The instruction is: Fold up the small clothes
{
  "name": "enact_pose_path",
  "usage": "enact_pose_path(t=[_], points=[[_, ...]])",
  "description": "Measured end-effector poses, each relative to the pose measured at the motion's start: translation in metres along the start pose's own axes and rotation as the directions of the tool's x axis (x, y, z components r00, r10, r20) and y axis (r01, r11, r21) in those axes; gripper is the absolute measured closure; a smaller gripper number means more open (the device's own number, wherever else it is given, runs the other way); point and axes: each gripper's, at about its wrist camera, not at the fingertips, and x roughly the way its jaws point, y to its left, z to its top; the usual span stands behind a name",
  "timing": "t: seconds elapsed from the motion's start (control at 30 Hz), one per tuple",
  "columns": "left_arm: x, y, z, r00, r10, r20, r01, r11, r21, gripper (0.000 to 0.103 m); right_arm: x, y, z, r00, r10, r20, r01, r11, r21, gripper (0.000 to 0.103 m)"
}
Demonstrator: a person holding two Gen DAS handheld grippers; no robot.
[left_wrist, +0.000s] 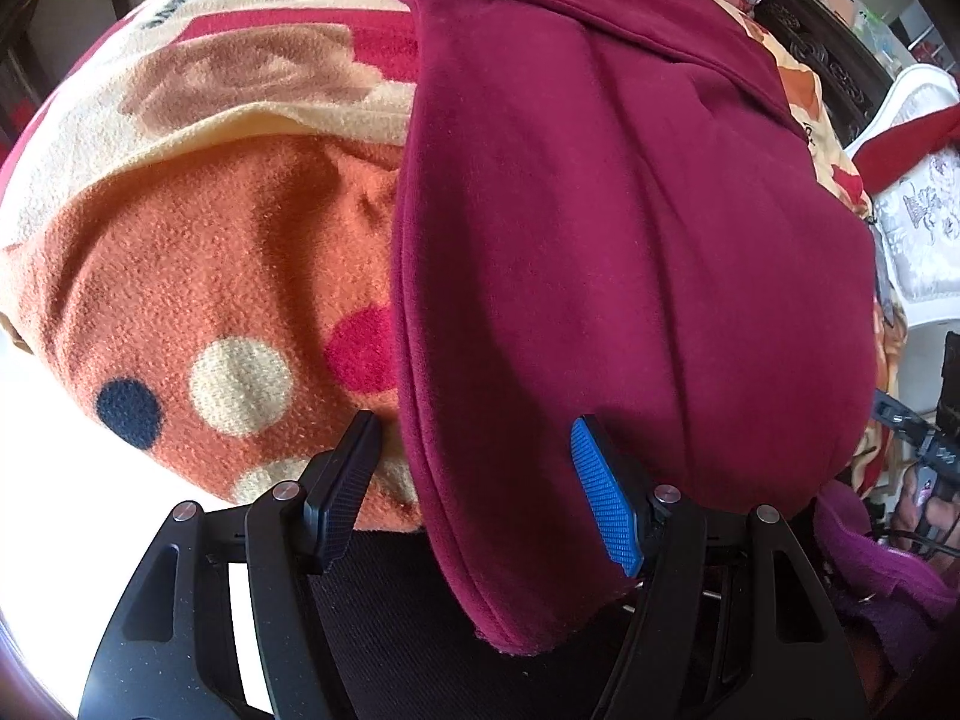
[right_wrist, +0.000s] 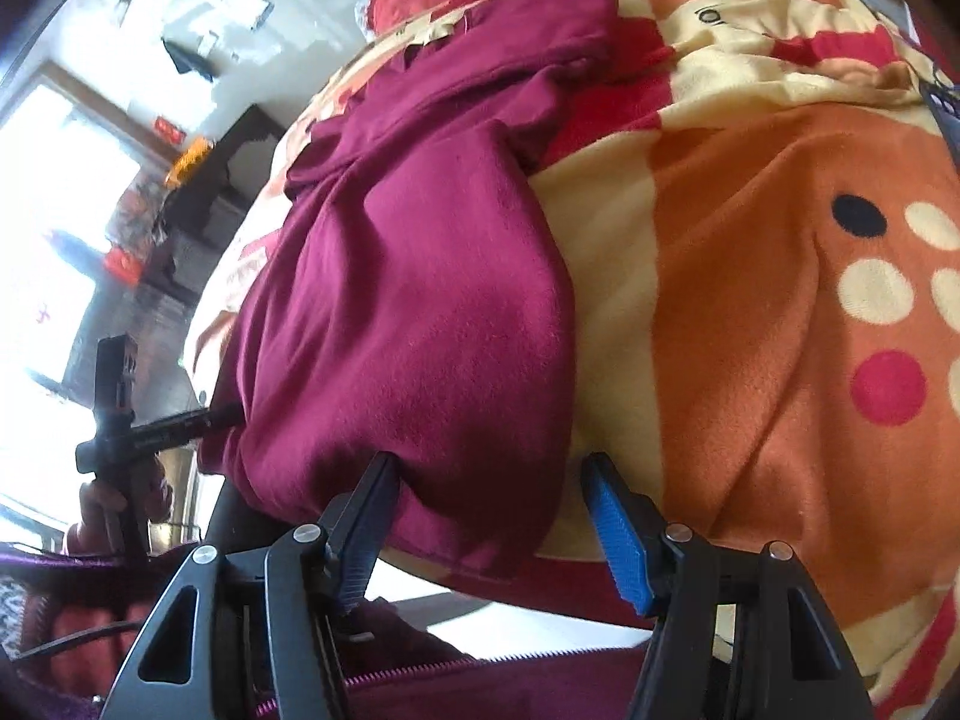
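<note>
Both jaws gape wide: left gripper (left_wrist: 474,498) straddling one maroon garment's (left_wrist: 630,252) hem, right gripper (right_wrist: 489,516) at its corner, on one spotted blanket (right_wrist: 750,312).

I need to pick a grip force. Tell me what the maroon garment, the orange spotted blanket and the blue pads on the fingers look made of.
Maroon garment: soft knit, probably cotton jersey or light fleece; matte, faintly fuzzy, stitched hem.
Orange spotted blanket: thick fleece, likely synthetic; napped, pilled pile.
Blue finger pad: seemingly rubber or moulded plastic; fine gridded grip texture.
</note>
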Motion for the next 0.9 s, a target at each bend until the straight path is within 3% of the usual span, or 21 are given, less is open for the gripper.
enact_pose_path(t=[0.03,0.1,0.2,0.37,0.5,0.67,0.8,0.9], points=[[0.002,-0.003,0.002,1.0,-0.017,-0.007,0.017,1.0,-0.005,0.04,0.001,0.004,0.0,1.0,-0.002,0.003,0.002,1.0,-0.016,0.062],[0.001,-0.001,0.0,0.999,-0.05,-0.007,0.049,0.999,-0.016,0.079,-0.003,0.013,0.0,1.0,-0.008,0.022,0.009,0.998,-0.059,0.084],[-0.004,-0.004,-0.001,1.0,-0.021,0.01,0.021,1.0,0.019,0.092,-0.01,0.03,-0.001,0.998,-0.047,0.038,0.052,0.988,-0.143,0.093],[-0.02,-0.001,-0.01,0.998,-0.039,0.05,0.037,0.999,0.038,0.094,-0.035,0.046,-0.018,0.999,-0.039,0.028,0.044,0.978,-0.206,0.094],[-0.015,0.003,-0.012,0.999,-0.028,0.035,0.028,1.0,0.006,0.094,-0.019,0.039,-0.024,0.999,-0.047,0.001,0.046,0.983,-0.177,0.094],[-0.013,-0.002,-0.014,1.0,0.01,0.029,-0.011,0.999,0.033,0.093,-0.011,0.041,-0.021,0.999,-0.034,-0.02,0.029,0.98,-0.197,0.094],[-0.004,-0.007,-0.013,1.0,0.022,0.013,-0.022,1.0,0.016,0.082,-0.012,0.037,-0.017,1.0,-0.011,-0.023,0.007,0.984,-0.177,0.094],[-0.001,-0.004,-0.012,1.0,0.015,0.008,-0.015,1.0,0.002,0.081,-0.01,0.034,-0.019,0.999,-0.01,-0.031,0.005,0.988,-0.155,0.092]])
